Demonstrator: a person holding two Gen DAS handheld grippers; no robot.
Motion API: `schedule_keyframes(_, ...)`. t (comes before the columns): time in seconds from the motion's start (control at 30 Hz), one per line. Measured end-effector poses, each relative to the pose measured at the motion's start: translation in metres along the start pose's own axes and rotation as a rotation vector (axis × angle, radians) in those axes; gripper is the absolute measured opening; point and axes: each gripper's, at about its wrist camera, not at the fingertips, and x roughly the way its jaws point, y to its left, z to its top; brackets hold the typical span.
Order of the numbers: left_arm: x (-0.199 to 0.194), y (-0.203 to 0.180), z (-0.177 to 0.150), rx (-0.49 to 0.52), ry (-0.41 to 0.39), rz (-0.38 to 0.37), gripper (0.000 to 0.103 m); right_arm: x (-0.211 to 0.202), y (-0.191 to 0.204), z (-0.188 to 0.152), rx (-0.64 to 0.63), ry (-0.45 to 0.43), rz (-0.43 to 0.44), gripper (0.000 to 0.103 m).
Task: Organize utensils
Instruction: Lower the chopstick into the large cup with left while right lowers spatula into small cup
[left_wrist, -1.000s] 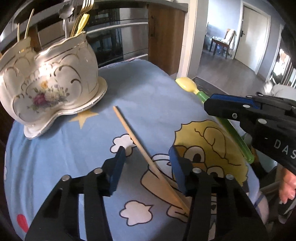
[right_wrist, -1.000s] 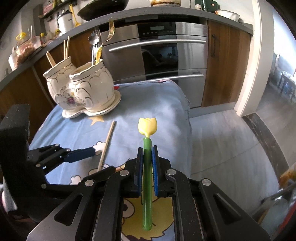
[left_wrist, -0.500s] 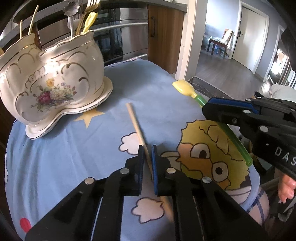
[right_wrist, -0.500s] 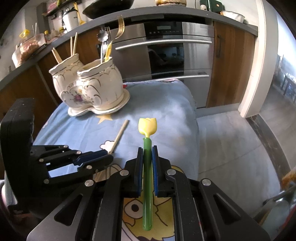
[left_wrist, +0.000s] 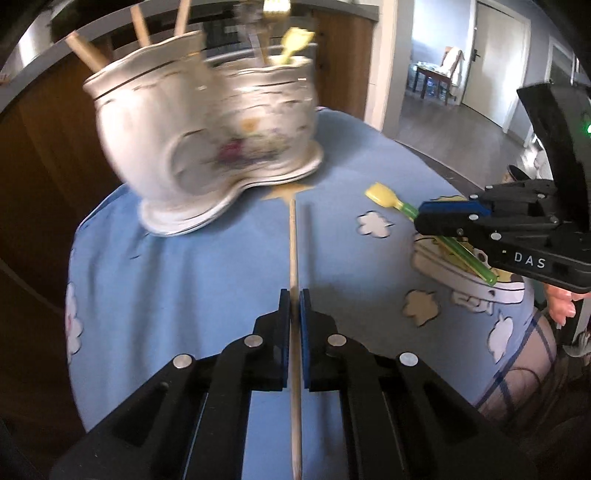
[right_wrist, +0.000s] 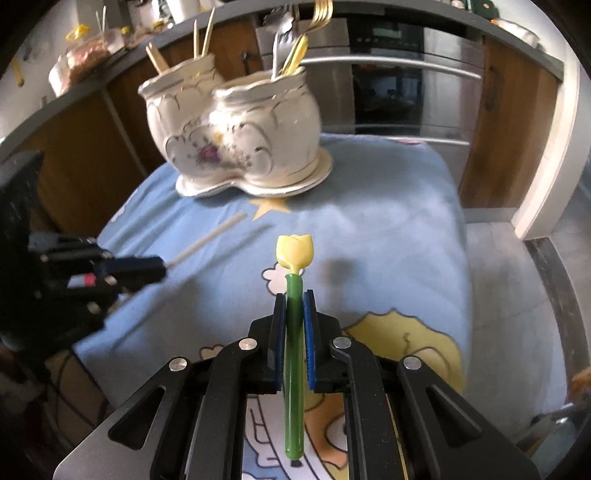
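My left gripper (left_wrist: 294, 295) is shut on a wooden chopstick (left_wrist: 293, 251) and holds it above the blue cloth, tip toward the white double ceramic holder (left_wrist: 207, 147). My right gripper (right_wrist: 294, 295) is shut on a green-handled utensil with a yellow tulip-shaped head (right_wrist: 294, 251), above the cloth. The holder (right_wrist: 236, 140) has chopsticks (right_wrist: 201, 40) in its left cup and forks and spoons (right_wrist: 291, 44) in its right cup. In the left wrist view the right gripper (left_wrist: 424, 218) is at the right; in the right wrist view the left gripper (right_wrist: 159, 267) is at the left with the chopstick (right_wrist: 207, 240).
The table is covered by a blue cartoon-print cloth (right_wrist: 388, 221). Wooden cabinets and a steel oven (right_wrist: 388, 81) stand behind it. The table edge drops to the floor (right_wrist: 498, 295) on the right.
My left gripper shut on the chopstick, lifted it off the cloth and swung toward the holder. My right gripper kept hold of the green utensil and came closer to the holder.
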Motion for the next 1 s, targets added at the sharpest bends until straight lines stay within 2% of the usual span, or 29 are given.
schedule_keyframes(0.27,0.007,0.008,-0.009,-0.022,0.035,-0.006,0.005,0.012,0.009,0.001,-0.061,0.068,-0.026,0.011)
schedule_keyframes(0.33,0.007,0.006,-0.011,-0.017,0.037,-0.002,0.007,0.014,0.009,-0.001,-0.069,0.080,-0.033,0.016)
schedule_keyframes(0.5,0.010,0.006,-0.014,-0.026,0.040,0.003,0.007,0.015,0.008,-0.001,-0.091,0.075,-0.036,0.016)
schedule_keyframes(0.57,0.009,0.007,-0.015,-0.039,0.039,-0.006,0.007,0.016,0.008,0.000,-0.098,0.071,-0.030,0.011)
schedule_keyframes(0.7,0.009,0.010,-0.014,-0.036,0.028,-0.016,0.005,0.012,0.008,0.000,-0.095,0.047,-0.022,0.010)
schedule_keyframes(0.8,-0.004,0.012,-0.014,-0.023,-0.020,-0.023,0.005,-0.001,0.008,0.006,-0.086,-0.023,-0.008,0.010)
schedule_keyframes(1.0,-0.053,0.022,0.004,-0.015,-0.220,-0.045,0.005,-0.035,0.013,0.030,-0.097,-0.200,0.001,0.010)
